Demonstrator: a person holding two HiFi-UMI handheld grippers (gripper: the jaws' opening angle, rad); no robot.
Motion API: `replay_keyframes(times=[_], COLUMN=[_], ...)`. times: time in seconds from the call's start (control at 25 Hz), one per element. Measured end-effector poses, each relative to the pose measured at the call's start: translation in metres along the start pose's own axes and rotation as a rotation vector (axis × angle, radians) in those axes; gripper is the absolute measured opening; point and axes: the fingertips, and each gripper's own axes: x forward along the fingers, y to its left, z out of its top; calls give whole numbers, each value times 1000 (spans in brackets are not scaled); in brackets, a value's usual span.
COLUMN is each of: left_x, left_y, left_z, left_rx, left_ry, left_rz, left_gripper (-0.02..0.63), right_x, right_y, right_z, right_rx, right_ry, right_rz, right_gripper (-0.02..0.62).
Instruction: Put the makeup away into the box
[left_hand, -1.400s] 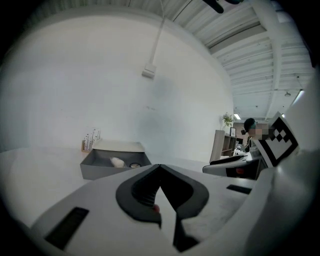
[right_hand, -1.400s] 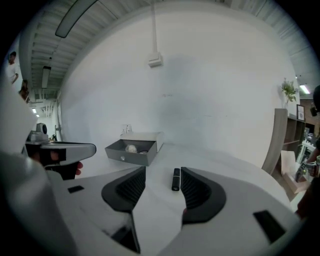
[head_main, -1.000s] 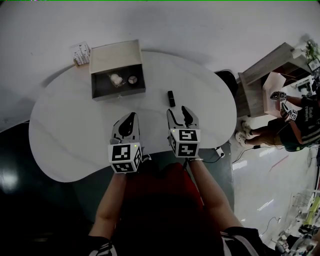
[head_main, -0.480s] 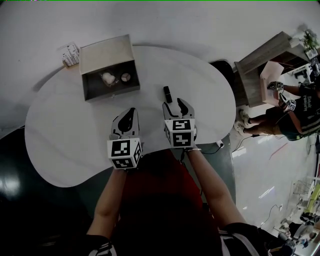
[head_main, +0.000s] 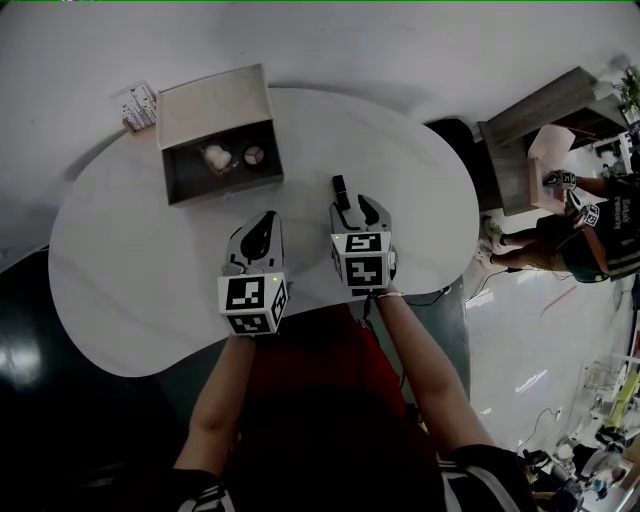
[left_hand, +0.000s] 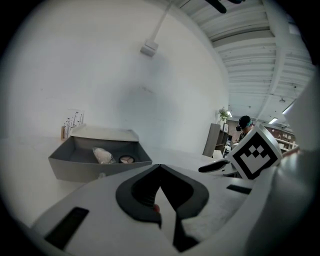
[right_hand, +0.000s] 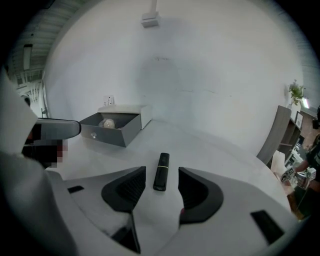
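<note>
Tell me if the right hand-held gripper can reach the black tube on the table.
Probably yes. The right hand-held gripper has its jaws apart, the black tube lies on the table lined up with their gap, and nothing stands between.

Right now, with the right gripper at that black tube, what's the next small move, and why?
Probably close the right gripper on the black tube. Its jaws stand apart and the tube's near end lies on the table between them, lengthwise, with neither jaw touching it. The box is open to take it afterwards.
</note>
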Motion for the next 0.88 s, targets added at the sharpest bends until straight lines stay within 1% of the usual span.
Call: replay_keyframes(times=[0.28,0.6,0.88], left_x=[13,22,25], left_y=[2,7,10], left_z=[-3,-4,-4], left_rx=[-18,-25,-39], left_ry=[18,27,33], left_rz=[9,24,35], left_gripper=[21,21,21], right_x=[12,22,25], right_y=[-3,-2,-6], right_z=[-4,-7,-9], right_rx=[-13,-12,-19], right_ry=[52,83,113], right_rz=[25,51,49], right_gripper=[210,206,132])
